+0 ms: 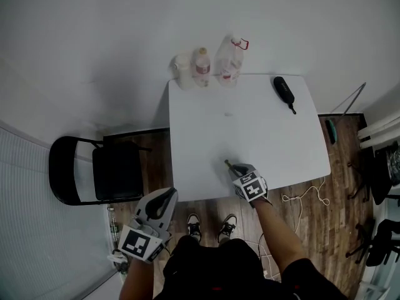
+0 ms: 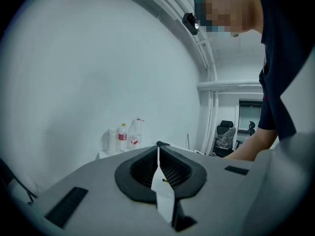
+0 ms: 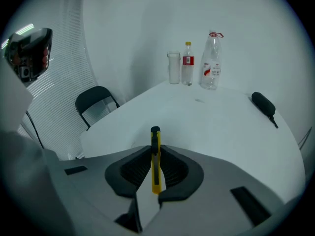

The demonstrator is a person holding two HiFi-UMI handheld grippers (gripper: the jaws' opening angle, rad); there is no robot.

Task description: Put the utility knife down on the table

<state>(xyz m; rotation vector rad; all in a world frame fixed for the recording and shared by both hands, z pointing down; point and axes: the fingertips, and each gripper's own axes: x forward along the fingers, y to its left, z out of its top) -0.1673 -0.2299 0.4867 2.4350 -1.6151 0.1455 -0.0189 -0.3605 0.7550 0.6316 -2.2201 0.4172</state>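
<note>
A yellow utility knife (image 3: 155,159) with a black tip stands on edge between the jaws of my right gripper (image 3: 155,149), which is shut on it. In the head view that right gripper (image 1: 237,169) hangs over the near edge of the white table (image 1: 250,130), the knife (image 1: 229,164) poking out toward the table's middle. My left gripper (image 1: 164,200) is off the table's near left corner, over the floor. In the left gripper view its jaws (image 2: 158,149) meet with nothing between them.
At the table's far edge stand a clear cup (image 1: 182,72) and two plastic bottles (image 1: 201,66) (image 1: 230,60). A black oblong object (image 1: 284,91) lies at the far right corner. A black chair (image 1: 100,170) stands left of the table. A white cable (image 1: 306,195) lies on the wooden floor.
</note>
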